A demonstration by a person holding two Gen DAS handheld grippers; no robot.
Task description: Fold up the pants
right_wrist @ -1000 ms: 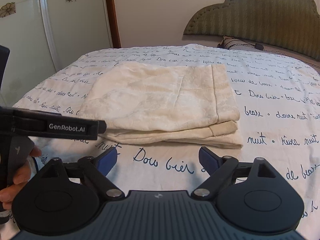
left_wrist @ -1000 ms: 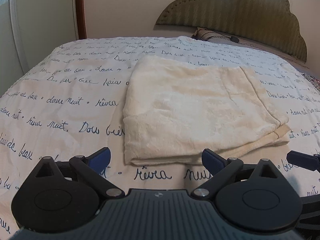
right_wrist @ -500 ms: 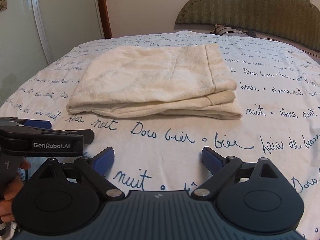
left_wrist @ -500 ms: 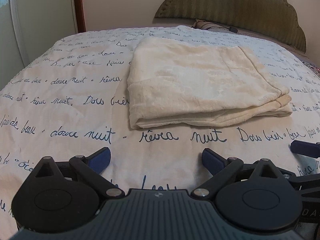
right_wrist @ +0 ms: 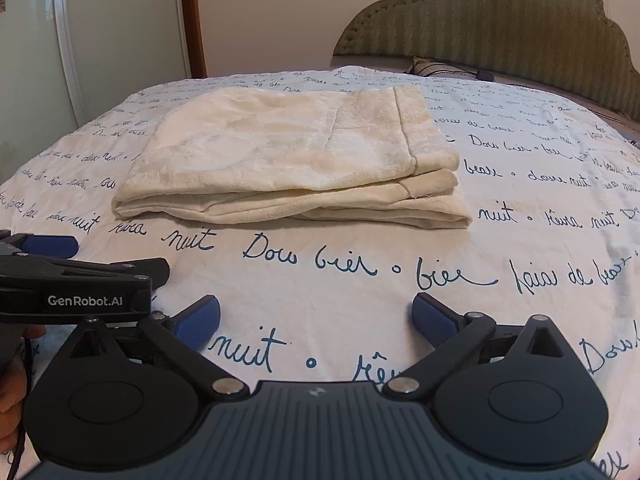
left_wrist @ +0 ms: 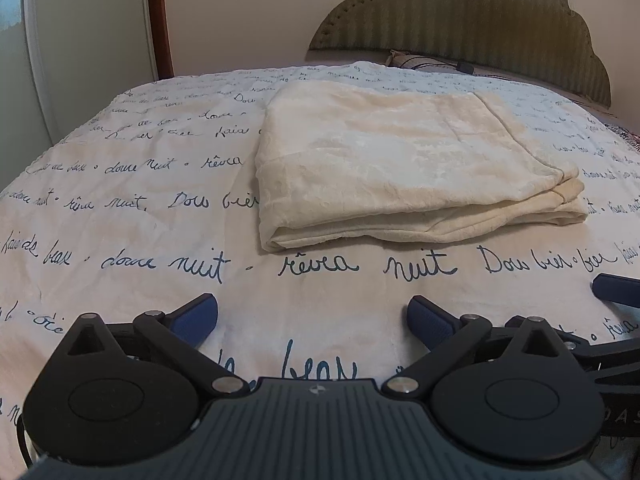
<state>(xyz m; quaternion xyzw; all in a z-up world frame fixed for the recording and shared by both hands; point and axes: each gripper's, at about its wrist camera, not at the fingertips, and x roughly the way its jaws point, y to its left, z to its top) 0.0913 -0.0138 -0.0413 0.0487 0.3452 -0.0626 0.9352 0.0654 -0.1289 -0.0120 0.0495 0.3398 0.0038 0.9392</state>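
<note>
The far edge of the cream pants (left_wrist: 404,160) is lying foreshortened and hard to trace, and how many layers are stacked inside the bundle cannot be counted from the near side, where only a few stepped edges are showing. A dark pillow (left_wrist: 404,58) is peeking out beneath the green headboard (left_wrist: 460,12), mostly cut off by the rise of the bed, and a small black object on it is too small to identify. In the right wrist view, the left gripper (right_wrist: 50,246) is showing only in part at the left margin, with a bit of the person's hand (right_wrist: 14,396) beneath it. The pants are lying folded into a flat rectangle on the white bedspread (left_wrist: 120,220) printed with blue script, well beyond both grippers, with the long axis running left to right across the bed. The hemmed ends are sitting at the right (right_wrist: 432,184), the rounded fold at the left. The fabric is looking pale, softly mottled and lightly creased. The left gripper (left_wrist: 312,316) is hovering with its blue pads (left_wrist: 196,316) spread wide and gripping nothing; the right gripper (right_wrist: 316,318) is likewise gaping wide and bare.
</note>
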